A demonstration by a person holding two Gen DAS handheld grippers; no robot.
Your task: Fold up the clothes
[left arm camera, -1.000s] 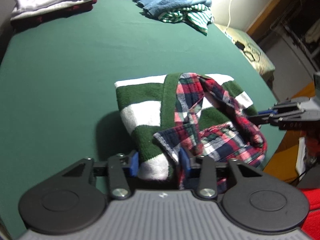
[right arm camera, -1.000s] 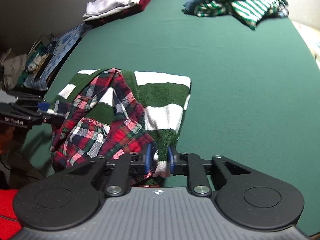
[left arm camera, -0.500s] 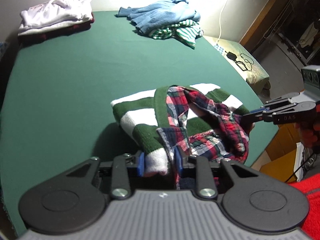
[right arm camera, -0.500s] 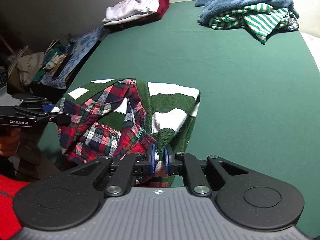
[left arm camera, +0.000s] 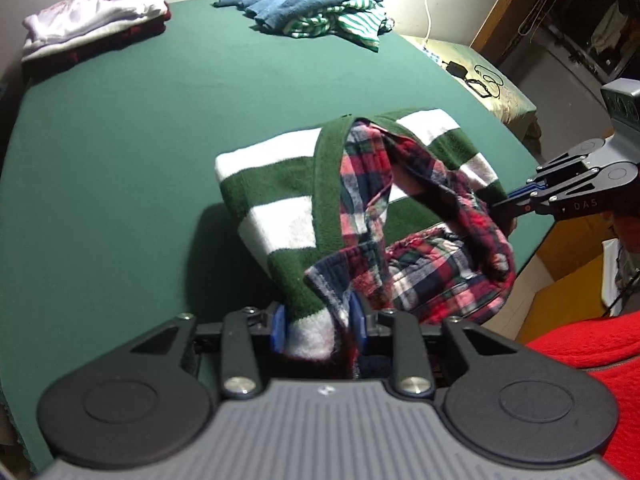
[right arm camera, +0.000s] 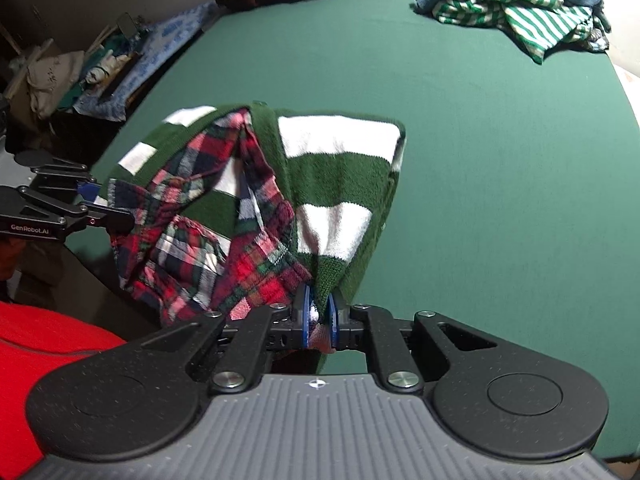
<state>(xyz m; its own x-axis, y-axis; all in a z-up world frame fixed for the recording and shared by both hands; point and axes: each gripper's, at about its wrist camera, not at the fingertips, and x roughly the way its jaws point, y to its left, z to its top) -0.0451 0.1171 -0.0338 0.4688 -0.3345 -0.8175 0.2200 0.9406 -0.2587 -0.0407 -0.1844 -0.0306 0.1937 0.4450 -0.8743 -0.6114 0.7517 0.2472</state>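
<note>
A green-and-white striped sweater (left arm camera: 280,220) with a red plaid shirt (left arm camera: 432,276) bunched inside it hangs between my two grippers over the near edge of the green bed (left arm camera: 120,140). My left gripper (left arm camera: 318,330) pinches a thick white-and-plaid corner; its jaws are opening slightly, with the cloth still pressed between the blue pads. My right gripper (right arm camera: 319,322) is shut on the opposite corner of the sweater (right arm camera: 340,184). Each gripper also shows in the other's view: the right gripper (left arm camera: 508,206) at the plaid edge, the left gripper (right arm camera: 116,216) at the far side.
A folded white-and-maroon stack (left arm camera: 96,32) lies at the bed's far left. A heap of blue and green-striped clothes (left arm camera: 316,8) lies at the far right. A side table with cables (left arm camera: 484,80) stands beyond the bed. Clutter (right arm camera: 100,72) lines the other side. A red sleeve (left arm camera: 580,352) is close.
Both grippers have carried the garment back toward the near edge of the bed. The left jaws have narrowed on the cloth corner. The bundle hangs more bunched.
</note>
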